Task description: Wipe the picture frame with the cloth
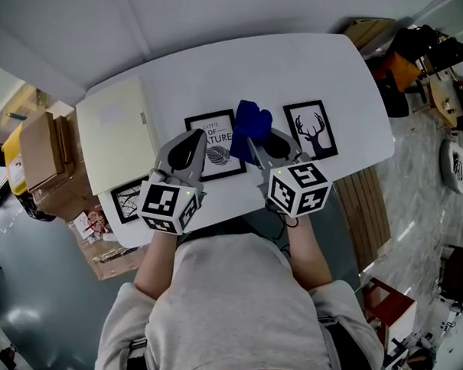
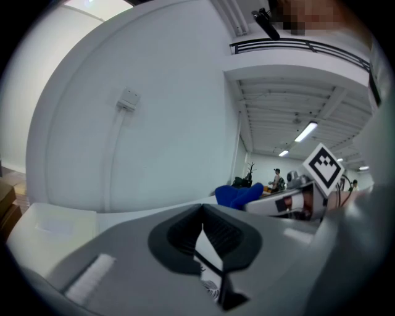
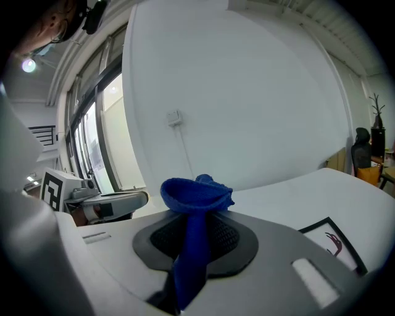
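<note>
Head view: picture frame (image 1: 220,151) lies mid white table (image 1: 298,68). Left gripper (image 1: 192,144) at frame's left edge, right gripper (image 1: 257,149) at its right edge. Blue cloth (image 1: 251,121) bunched over frame's upper right corner.

Left gripper view: jaws closed on thin frame edge.

Right gripper view: jaws pinched on cloth, loose fold standing above tips.

Judgement: frame stiff, light, likely fragile; grip by rim only. Cloth soft, limp.

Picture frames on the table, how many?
3: the deer frame at right, the lettered frame in the middle, and a third frame at the left, partly hidden behind the left gripper.
</note>
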### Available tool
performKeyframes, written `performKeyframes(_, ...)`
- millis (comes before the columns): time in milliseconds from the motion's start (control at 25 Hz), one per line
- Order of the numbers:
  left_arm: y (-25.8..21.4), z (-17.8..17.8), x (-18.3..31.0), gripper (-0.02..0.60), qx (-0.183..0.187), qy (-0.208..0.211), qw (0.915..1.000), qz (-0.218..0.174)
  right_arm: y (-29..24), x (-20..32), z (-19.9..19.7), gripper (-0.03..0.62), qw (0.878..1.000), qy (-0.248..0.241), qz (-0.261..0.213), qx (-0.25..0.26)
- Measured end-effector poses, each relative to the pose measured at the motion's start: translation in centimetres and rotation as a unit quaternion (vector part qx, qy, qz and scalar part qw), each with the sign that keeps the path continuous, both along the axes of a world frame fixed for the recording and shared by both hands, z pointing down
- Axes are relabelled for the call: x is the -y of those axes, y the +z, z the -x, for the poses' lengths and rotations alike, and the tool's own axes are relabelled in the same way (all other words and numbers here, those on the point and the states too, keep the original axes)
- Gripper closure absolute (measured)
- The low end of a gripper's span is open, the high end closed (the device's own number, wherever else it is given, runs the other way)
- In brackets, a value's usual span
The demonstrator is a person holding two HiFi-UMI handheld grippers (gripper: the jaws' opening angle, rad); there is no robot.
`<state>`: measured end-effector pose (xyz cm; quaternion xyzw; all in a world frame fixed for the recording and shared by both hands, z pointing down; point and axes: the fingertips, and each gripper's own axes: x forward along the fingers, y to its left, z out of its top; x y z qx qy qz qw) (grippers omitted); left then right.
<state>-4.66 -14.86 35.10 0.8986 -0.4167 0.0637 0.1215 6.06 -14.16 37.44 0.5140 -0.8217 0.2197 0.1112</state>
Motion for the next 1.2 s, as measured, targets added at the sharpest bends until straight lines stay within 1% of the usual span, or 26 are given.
performKeyframes(280, -0.6, 0.5, 0.0, 0.580, 0.002, -0.005, 1.0000, -0.007, -3.5, -0.2, 0.3, 0.523, 0.999, -0.009, -0.044, 0.025)
performKeyframes(560, -1.2, 0.6, -0.1, 0.580, 0.002, -0.007, 0.9999, -0.015, -6.1, -0.8, 1.0, 0.523, 0.994, -0.027, -0.095, 0.034)
performKeyframes(720, -1.7, 0.8, -0.4, 0.580, 0.004, -0.007, 0.9997, -0.023, -6.7, -1.4, 1.3, 0.523, 0.992, -0.035, -0.117, 0.038)
performKeyframes(880, -2.1, 1.2, -0.4, 0.580, 0.004, -0.011, 0.9995, -0.028, -6.7, -1.6, 1.5, 0.523, 0.991, -0.040, -0.122, 0.038)
performKeyframes(1200, -3.0, 1.7, -0.7, 0.580, -0.001, -0.017, 0.9991, -0.038, -6.7, -1.7, 1.2, 0.523, 0.991, -0.034, -0.122, 0.045)
